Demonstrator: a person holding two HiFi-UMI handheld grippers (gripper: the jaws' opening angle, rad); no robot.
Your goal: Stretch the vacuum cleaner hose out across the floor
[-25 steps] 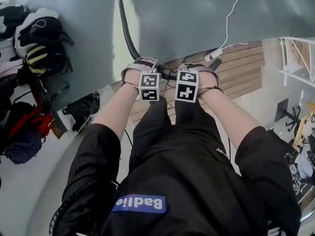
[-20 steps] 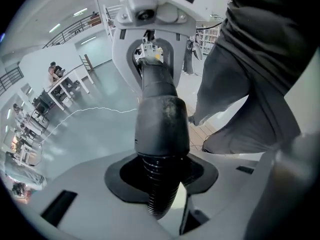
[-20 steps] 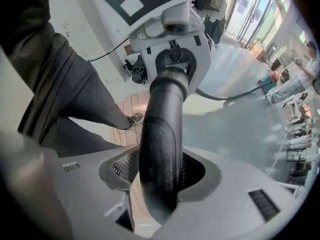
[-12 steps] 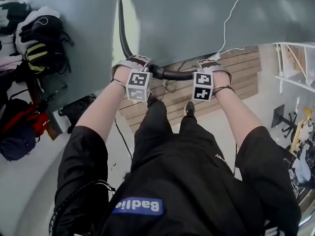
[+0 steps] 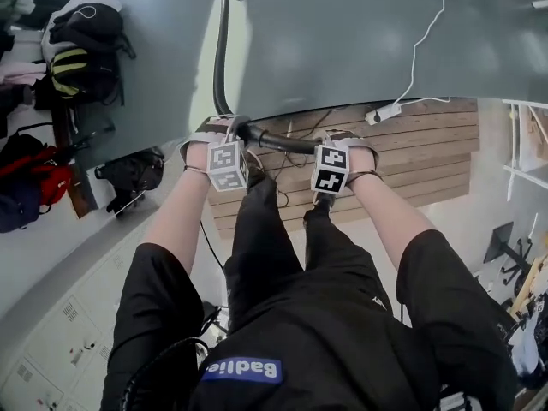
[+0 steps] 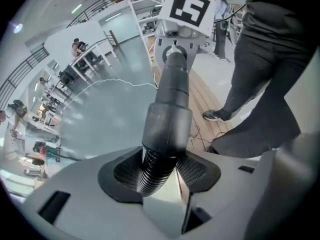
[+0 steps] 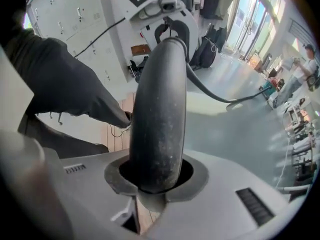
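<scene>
Right gripper (image 7: 155,184) moved nearer left gripper (image 6: 160,176); forearms (image 5: 175,221) outstretched; left jaws opening round hose (image 5: 220,58), right jaws closing on it.

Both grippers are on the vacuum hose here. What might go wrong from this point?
1. The left gripper jaws are opening around the ribbed hose, so a pull may let it slide through.
2. The right gripper is closing on the rigid tube; pulling early risks a slip.
3. Loose cables lie by the person's shoe: possible snag or trip.
</scene>
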